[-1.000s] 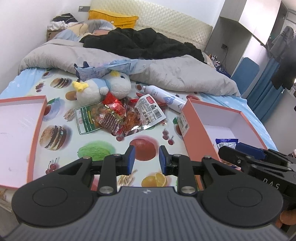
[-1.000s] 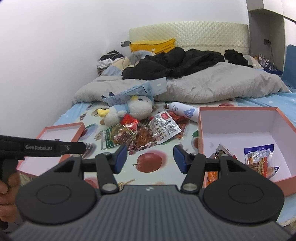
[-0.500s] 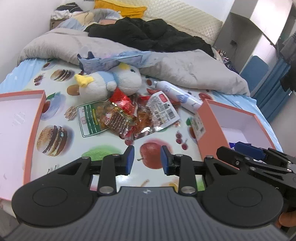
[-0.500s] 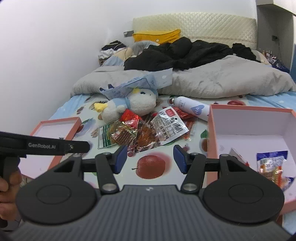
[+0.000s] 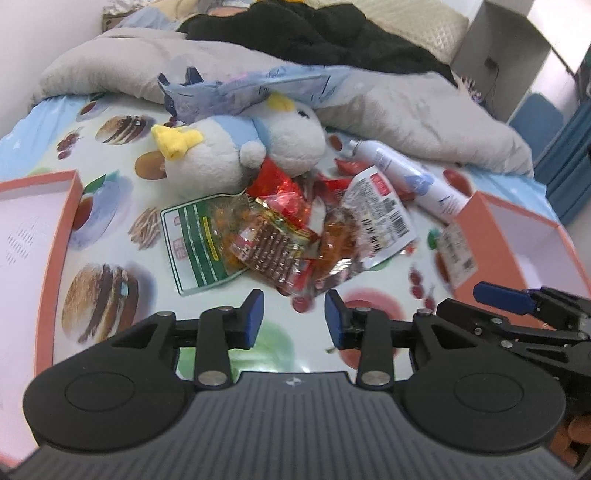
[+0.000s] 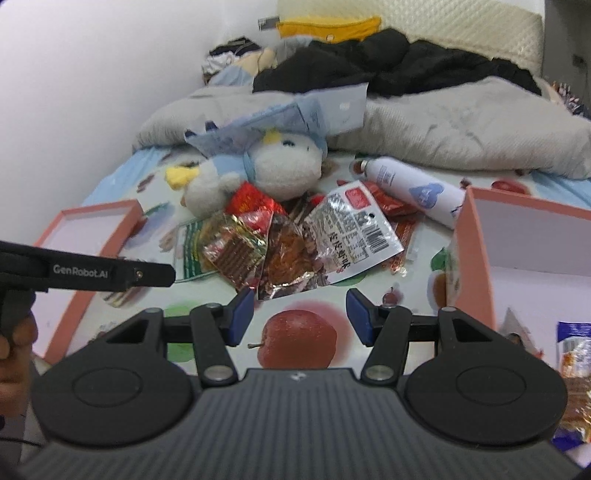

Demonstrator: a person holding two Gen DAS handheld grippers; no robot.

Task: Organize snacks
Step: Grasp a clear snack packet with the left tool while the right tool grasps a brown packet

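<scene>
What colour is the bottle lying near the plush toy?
White, with a blue cloud mark; the bottle shows best in the right wrist view.

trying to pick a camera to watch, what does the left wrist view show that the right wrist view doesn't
Only the left wrist view: the open left gripper, its jaws just widened with nothing between, and the blue curtain.

Only the right wrist view: the open right gripper, the blue-edged snack bag inside the pink cardboard box, and the yellow pillow.

Both: the white plush penguin, the pile of foil snack packets, and the white spray bottle.
</scene>
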